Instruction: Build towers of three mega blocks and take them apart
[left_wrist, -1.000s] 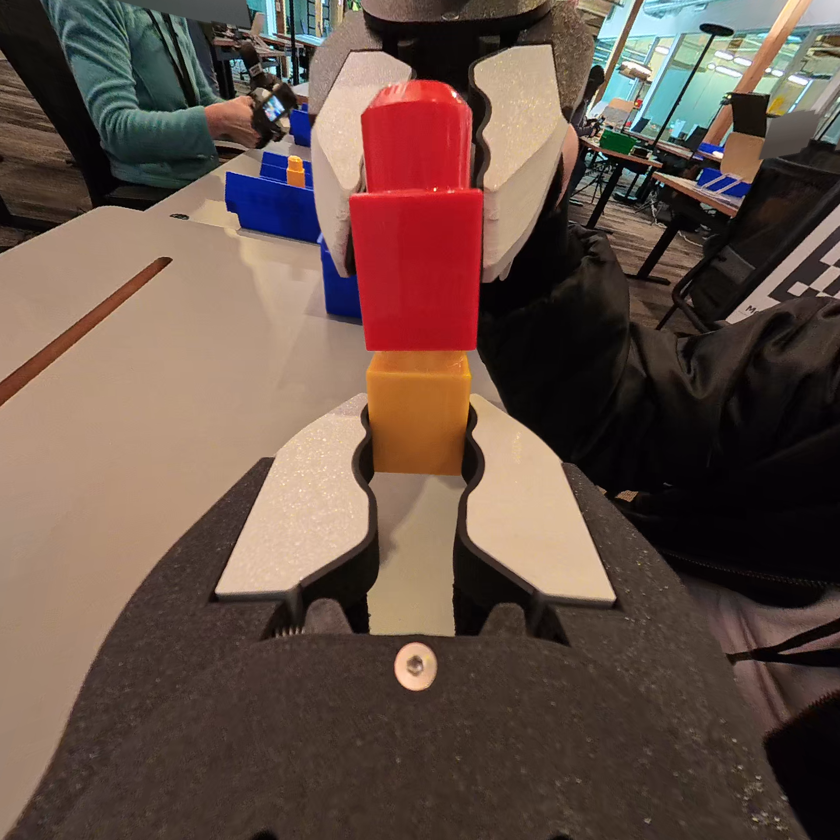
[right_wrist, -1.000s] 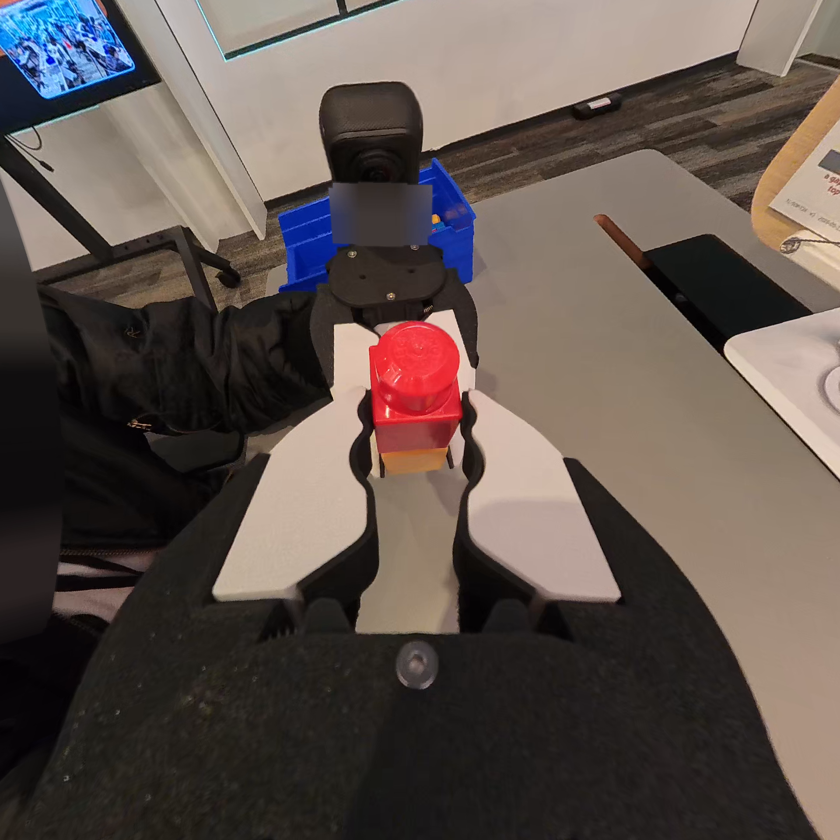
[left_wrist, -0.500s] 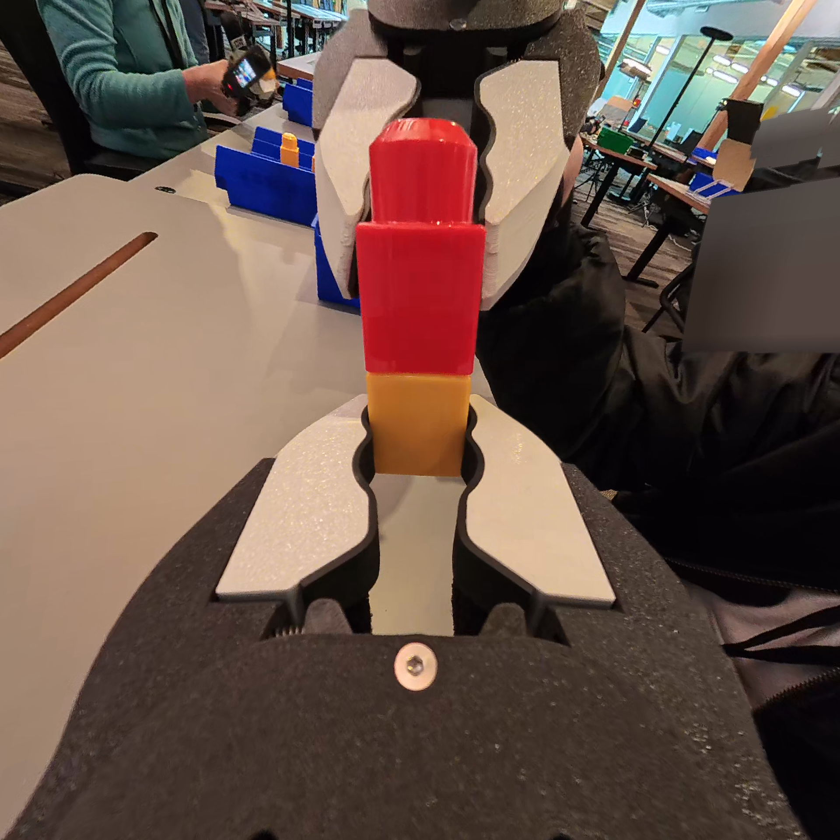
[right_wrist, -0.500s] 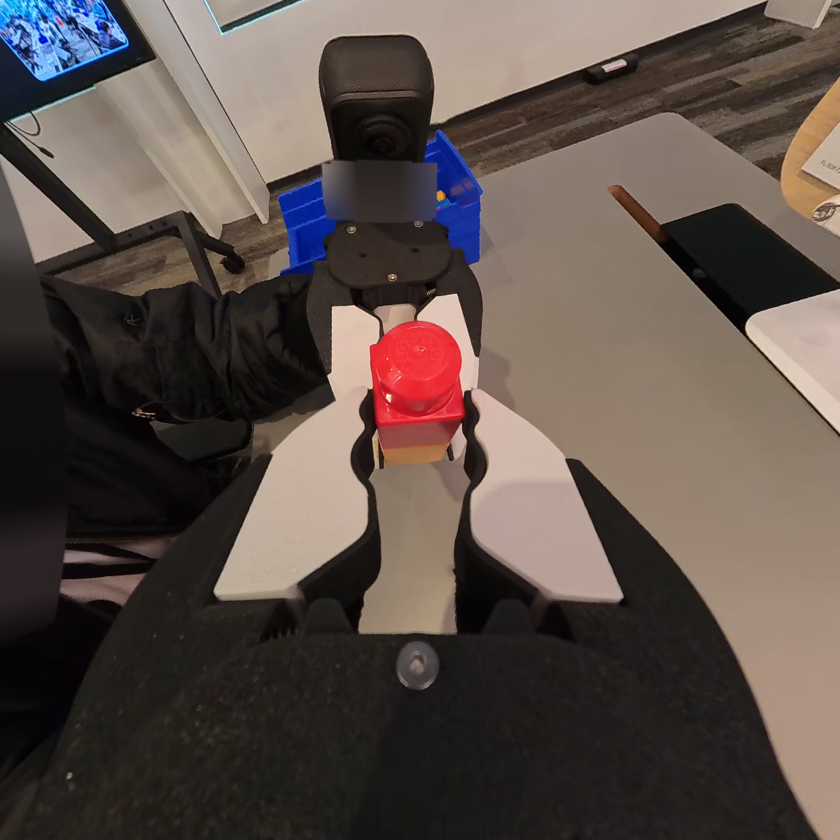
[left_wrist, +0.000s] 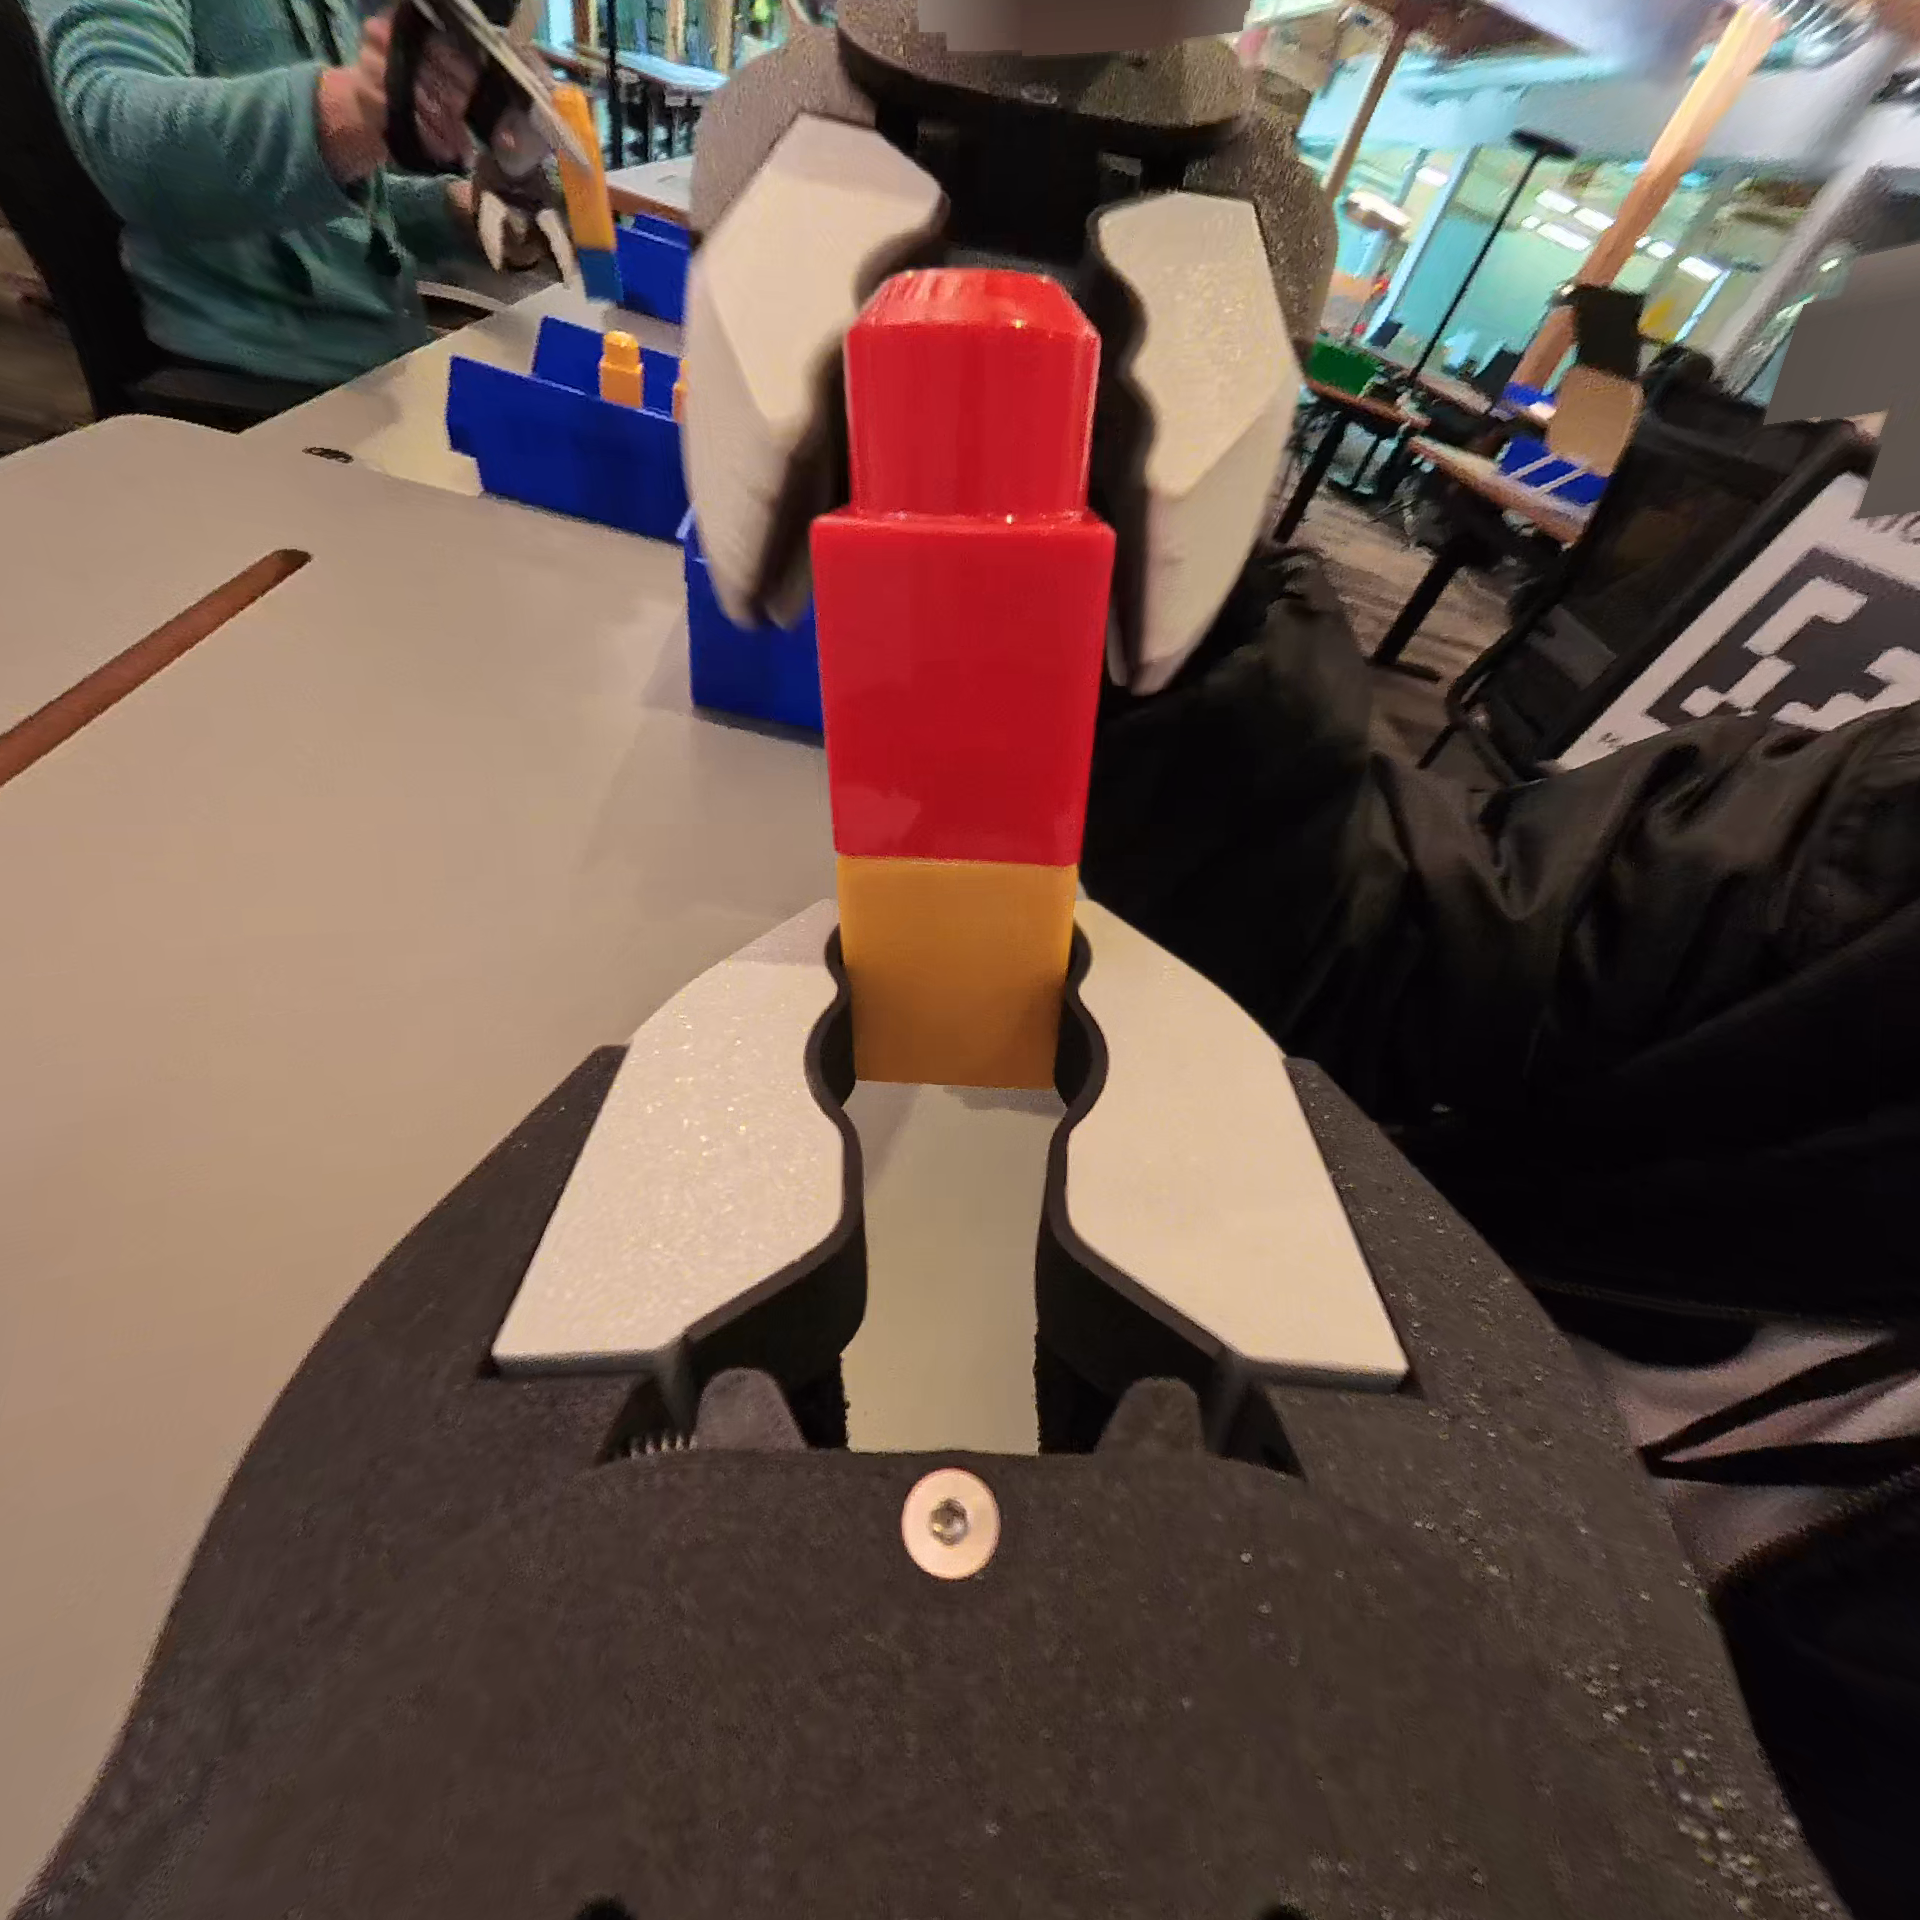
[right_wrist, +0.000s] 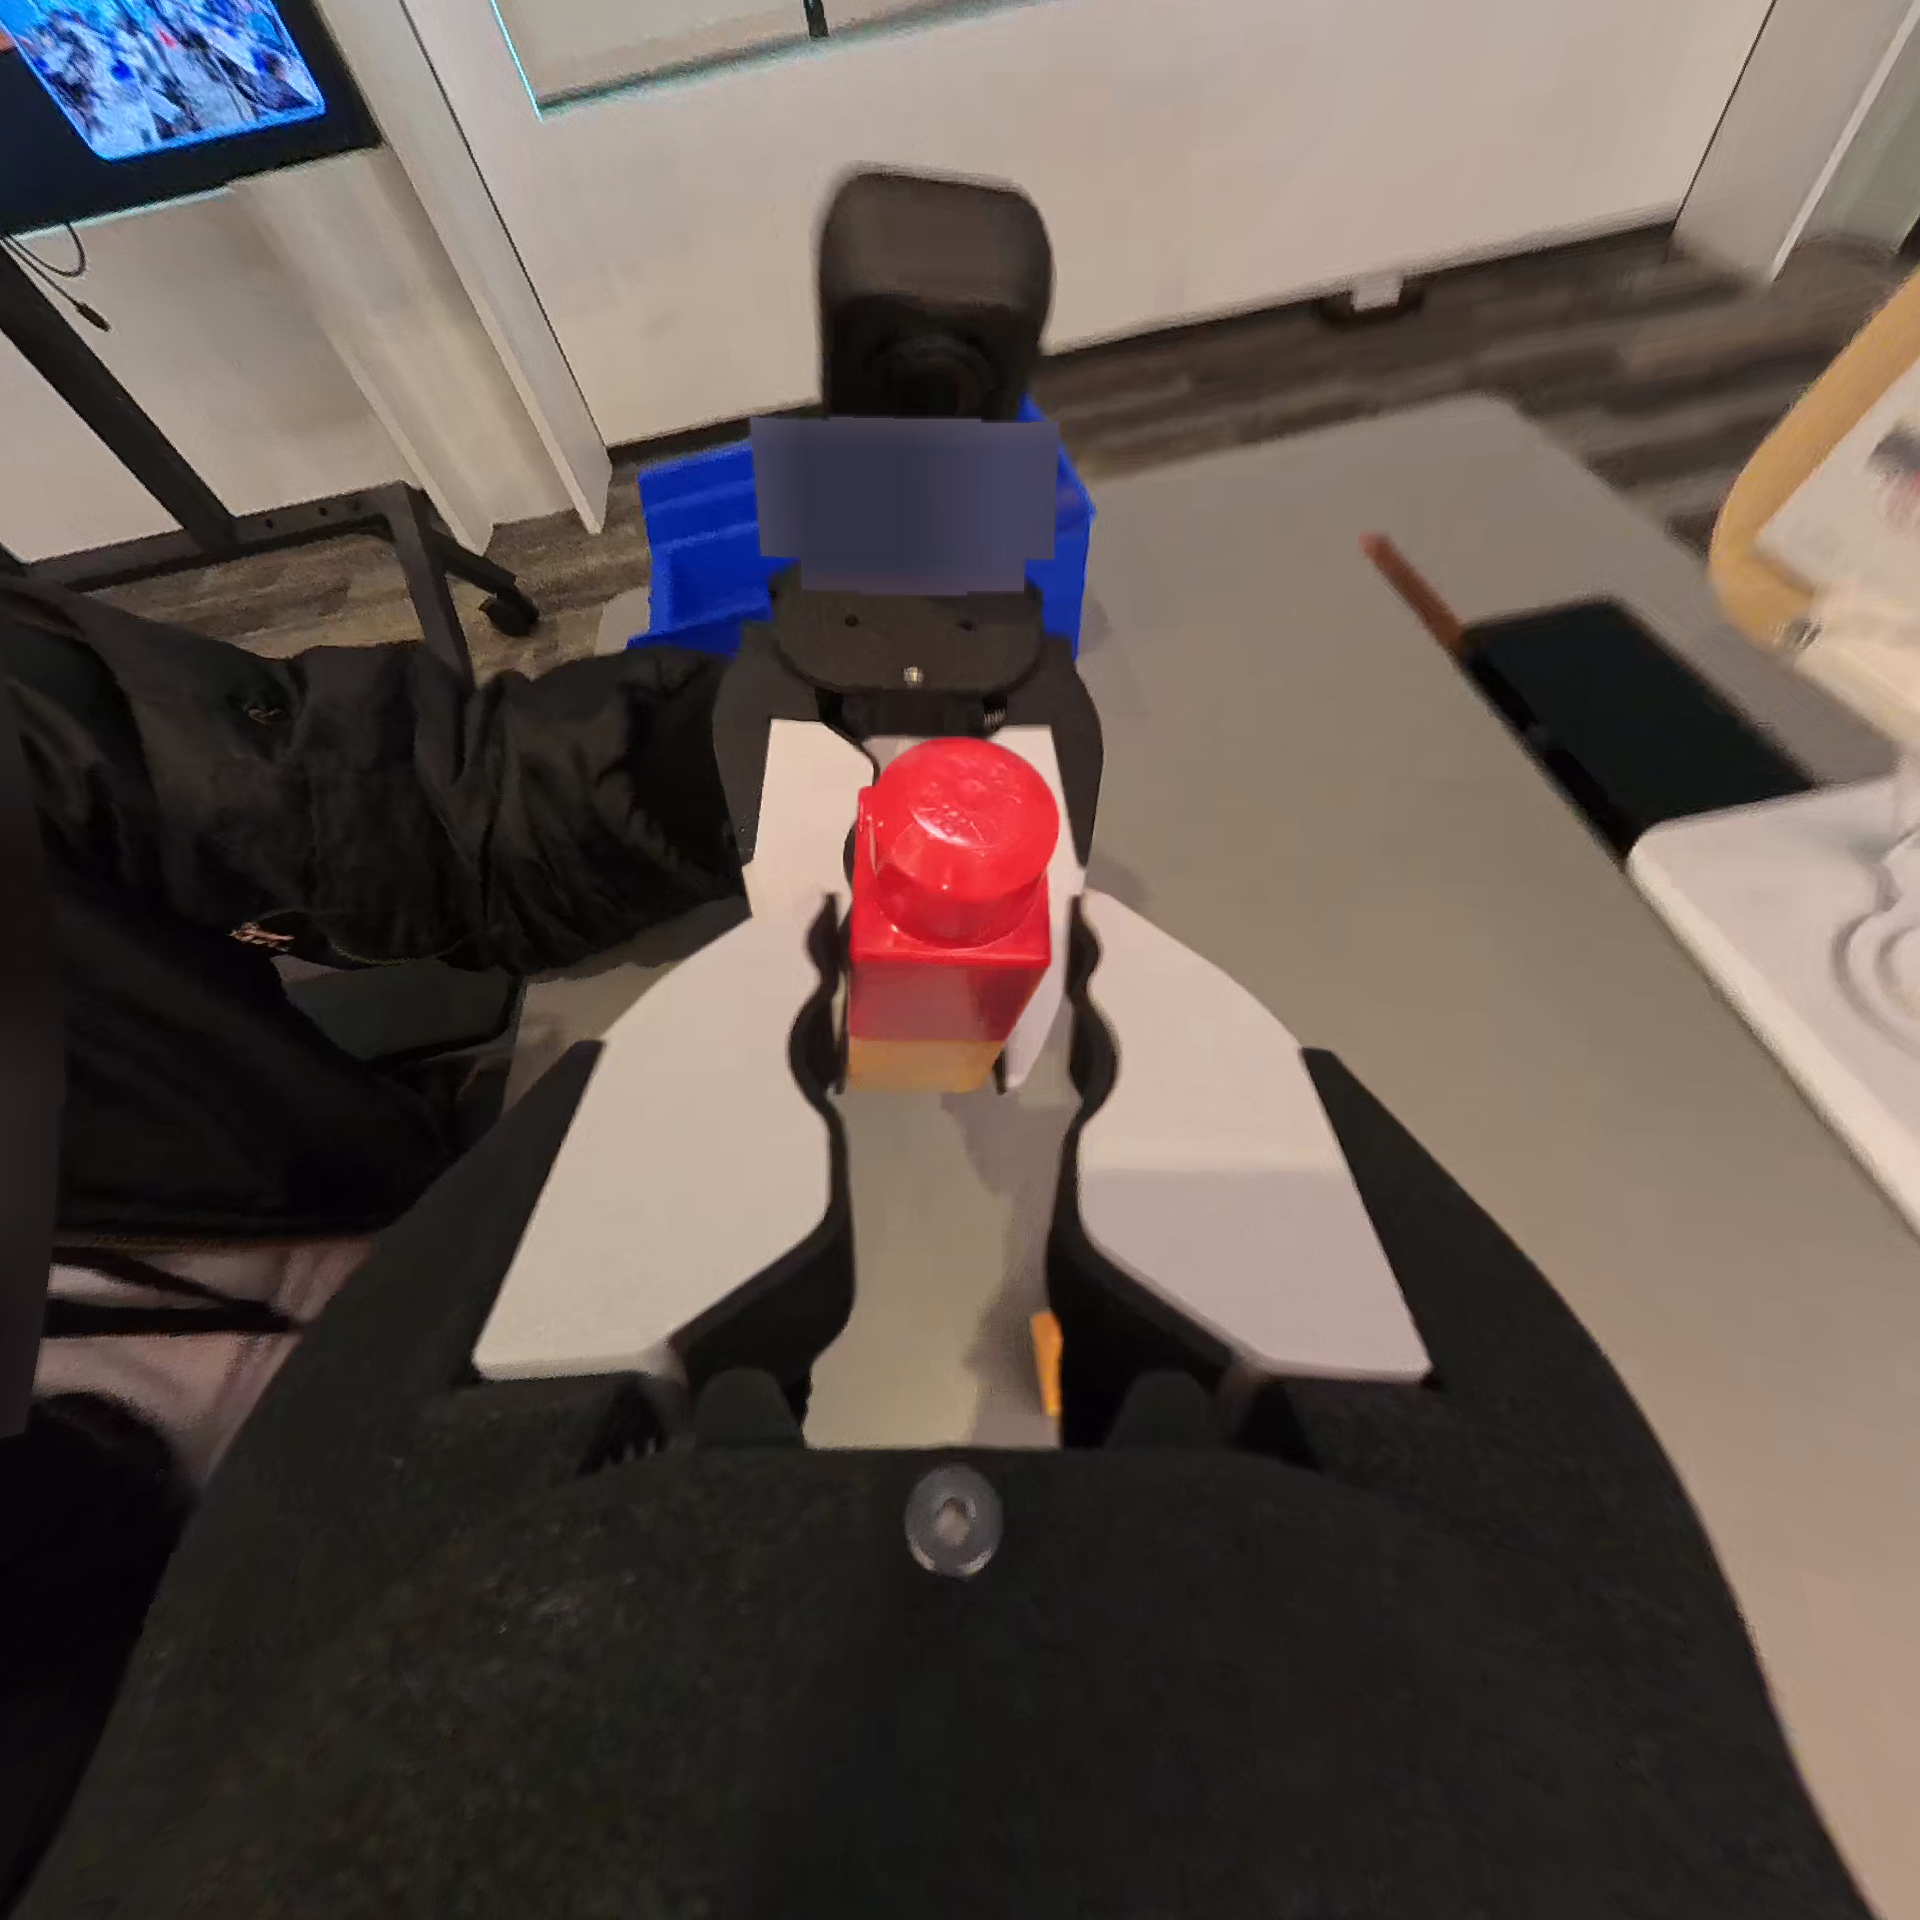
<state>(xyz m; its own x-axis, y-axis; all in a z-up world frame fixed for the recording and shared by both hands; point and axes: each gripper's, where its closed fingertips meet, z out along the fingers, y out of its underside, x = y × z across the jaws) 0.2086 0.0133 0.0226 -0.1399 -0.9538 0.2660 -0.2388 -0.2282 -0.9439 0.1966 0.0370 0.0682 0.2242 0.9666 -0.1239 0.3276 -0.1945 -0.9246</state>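
A red block (left_wrist: 961, 686) is sitting on top of a yellow block (left_wrist: 954, 977), and the two are making a little tower that is standing on the grey worktop (left_wrist: 312, 883). The tower is standing straight up. Its long side is running up and down, and the round knob of the red block is pointing at the ceiling.

The left gripper (left_wrist: 954, 997) is closing snugly on the yellow block at the bottom, one finger on each side. I think it is holding the bottom block so the tower is not sliding or tipping.

The right gripper (right_wrist: 951, 997) is coming from the other side, facing the left one. Its fingers are sitting on both sides of the red block. From the left wrist view they are looking a little spread, with small gaps beside the knob, so I cannot tell if it is squeezing the block or letting go of it. It is likely there to press the red block down or to pull it off.

A blue bin (left_wrist: 566, 447) with more blocks is waiting farther back on the worktop. The tower is having only two blocks, so one more is needed to make three.
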